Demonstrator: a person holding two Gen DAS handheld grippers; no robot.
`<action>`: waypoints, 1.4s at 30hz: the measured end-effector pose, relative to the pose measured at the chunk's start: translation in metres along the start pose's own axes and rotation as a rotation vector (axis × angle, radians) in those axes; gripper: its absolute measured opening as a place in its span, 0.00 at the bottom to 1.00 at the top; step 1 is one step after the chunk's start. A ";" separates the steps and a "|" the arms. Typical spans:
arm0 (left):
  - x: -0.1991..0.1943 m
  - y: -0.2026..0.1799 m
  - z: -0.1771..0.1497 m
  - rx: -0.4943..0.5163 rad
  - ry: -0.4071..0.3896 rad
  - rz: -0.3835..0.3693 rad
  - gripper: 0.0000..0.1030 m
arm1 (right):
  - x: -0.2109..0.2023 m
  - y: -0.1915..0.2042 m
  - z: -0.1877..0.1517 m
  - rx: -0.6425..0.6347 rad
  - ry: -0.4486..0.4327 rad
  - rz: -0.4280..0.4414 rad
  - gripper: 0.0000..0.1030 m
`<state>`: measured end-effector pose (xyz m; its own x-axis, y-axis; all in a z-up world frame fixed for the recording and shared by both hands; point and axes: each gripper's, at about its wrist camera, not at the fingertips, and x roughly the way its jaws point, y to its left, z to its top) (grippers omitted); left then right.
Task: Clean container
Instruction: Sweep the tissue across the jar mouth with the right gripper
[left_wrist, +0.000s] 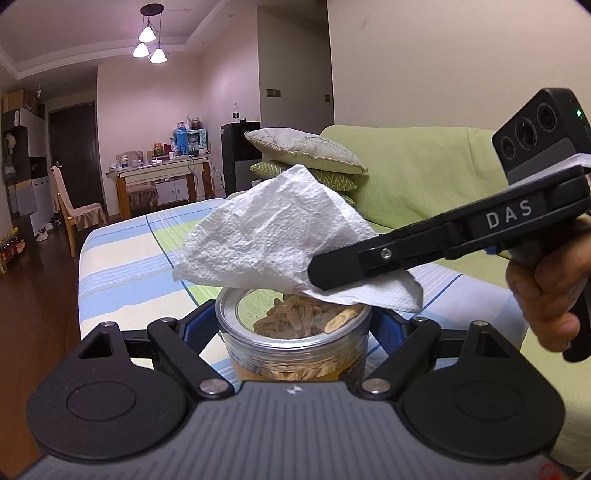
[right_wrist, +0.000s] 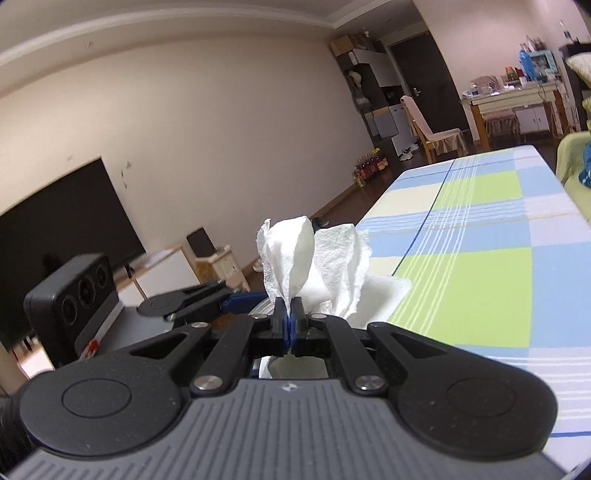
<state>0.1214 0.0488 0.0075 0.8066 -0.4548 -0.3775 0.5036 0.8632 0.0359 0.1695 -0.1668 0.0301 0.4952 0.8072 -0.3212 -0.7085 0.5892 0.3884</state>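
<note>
The container (left_wrist: 295, 332), a clear round jar with dried food inside, stands on the checked surface (left_wrist: 122, 266) with the left gripper (left_wrist: 295, 325) clamped on its sides, one blue finger pad at each side; it looks stiff, smooth and probably a little slippery, so the sides below the rim are the best place to hold it. Just above the container's lid, the right gripper (right_wrist: 289, 314) comes in from the right, tilted slightly downward, its fingers pressed together on a soft, light paper towel (left_wrist: 273, 236). Whether the towel already touches the lid I cannot tell.
</note>
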 end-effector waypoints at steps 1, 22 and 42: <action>0.000 0.000 0.000 0.000 0.000 -0.001 0.84 | -0.001 0.003 -0.002 -0.002 0.010 0.014 0.00; -0.002 -0.010 0.002 0.023 -0.010 0.015 0.84 | -0.008 -0.012 0.008 0.007 0.050 -0.022 0.00; 0.004 -0.009 0.008 0.017 -0.023 0.018 0.84 | 0.014 -0.016 0.023 0.000 0.063 -0.061 0.00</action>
<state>0.1228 0.0374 0.0125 0.8225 -0.4438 -0.3557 0.4937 0.8677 0.0589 0.1998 -0.1641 0.0390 0.5049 0.7658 -0.3982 -0.6780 0.6374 0.3661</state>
